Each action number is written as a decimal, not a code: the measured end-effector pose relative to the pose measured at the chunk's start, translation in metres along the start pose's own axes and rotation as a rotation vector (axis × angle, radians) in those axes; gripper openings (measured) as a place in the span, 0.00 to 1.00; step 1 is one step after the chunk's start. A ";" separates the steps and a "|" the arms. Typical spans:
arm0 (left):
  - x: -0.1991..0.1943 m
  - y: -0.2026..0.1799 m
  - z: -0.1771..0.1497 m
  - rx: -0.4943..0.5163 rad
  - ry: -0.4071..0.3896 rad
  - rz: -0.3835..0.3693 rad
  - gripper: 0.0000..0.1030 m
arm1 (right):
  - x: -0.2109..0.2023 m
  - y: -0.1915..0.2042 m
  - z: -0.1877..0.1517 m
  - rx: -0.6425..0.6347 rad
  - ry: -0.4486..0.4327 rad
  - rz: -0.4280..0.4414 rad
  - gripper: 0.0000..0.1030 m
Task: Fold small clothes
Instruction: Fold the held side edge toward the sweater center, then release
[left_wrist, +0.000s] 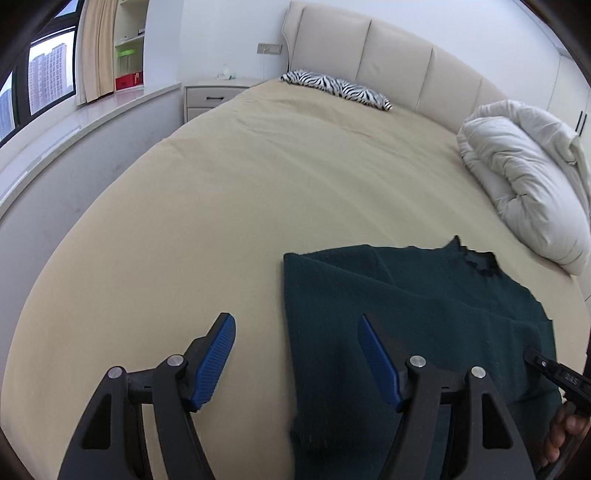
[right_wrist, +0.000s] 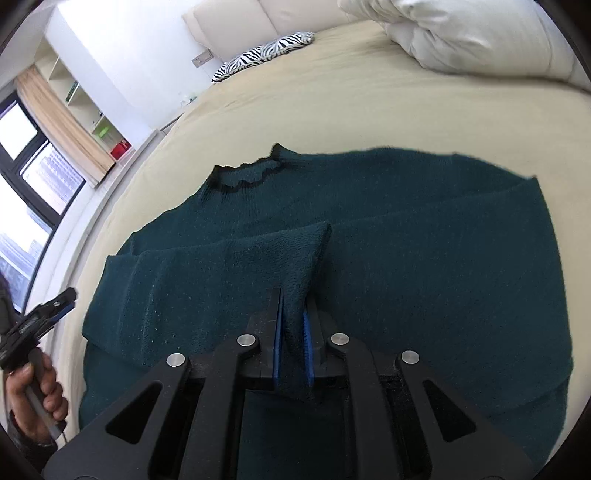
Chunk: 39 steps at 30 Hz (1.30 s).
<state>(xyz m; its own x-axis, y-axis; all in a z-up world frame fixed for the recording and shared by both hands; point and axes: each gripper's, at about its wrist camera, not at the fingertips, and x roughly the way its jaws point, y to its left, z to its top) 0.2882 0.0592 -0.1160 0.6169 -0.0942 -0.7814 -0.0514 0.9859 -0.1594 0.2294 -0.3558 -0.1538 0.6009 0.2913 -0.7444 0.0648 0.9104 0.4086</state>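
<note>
1. Location: the dark green knitted sweater (right_wrist: 406, 240) lies flat on the beige-sheeted bed (left_wrist: 221, 184), its frilled neckline (right_wrist: 243, 175) towards the cream padded headboard (left_wrist: 388, 48). One side already lies folded over the body, giving a straight left edge in the left wrist view.

2. Right gripper (right_wrist: 293, 332): jaws pressed nearly together, pinching a raised fold of the sweater, apparently a sleeve end (right_wrist: 306, 251), which stands up off the body.

3. Left gripper (left_wrist: 295, 354): jaws spread with nothing between them, one finger over bare sheet, the other over the folded edge. Whether they touch the fabric cannot be told.

4. Judged step: carrying the pinched sleeve across the body to lay it flat.

5. Recommendations:
   - Keep the lift low so the layers beneath are not dragged.
   - Lay the sleeve parallel to the straight side edge, inside the outline.
   - Release only once the fabric rests on the body; knit clings to ribbed pads.
   - Use the free left gripper to pin the folded edge if it creeps.

6. Risk: the rolled white duvet (left_wrist: 535, 177) lies near the sweater; keep the sweep clear of it.
</note>
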 end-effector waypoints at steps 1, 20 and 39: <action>0.007 -0.001 0.003 -0.001 0.015 0.006 0.69 | 0.004 -0.006 -0.004 0.016 0.010 0.013 0.11; 0.038 0.004 -0.001 0.007 -0.008 0.025 0.08 | -0.021 0.017 -0.001 -0.062 -0.085 -0.026 0.06; -0.011 -0.009 -0.049 0.116 0.047 0.037 0.42 | -0.009 -0.014 -0.017 0.096 0.004 0.048 0.21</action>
<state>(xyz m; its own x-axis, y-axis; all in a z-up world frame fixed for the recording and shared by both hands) 0.2434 0.0447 -0.1352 0.5786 -0.0613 -0.8133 0.0191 0.9979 -0.0616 0.2091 -0.3663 -0.1620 0.6023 0.3349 -0.7246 0.1119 0.8634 0.4920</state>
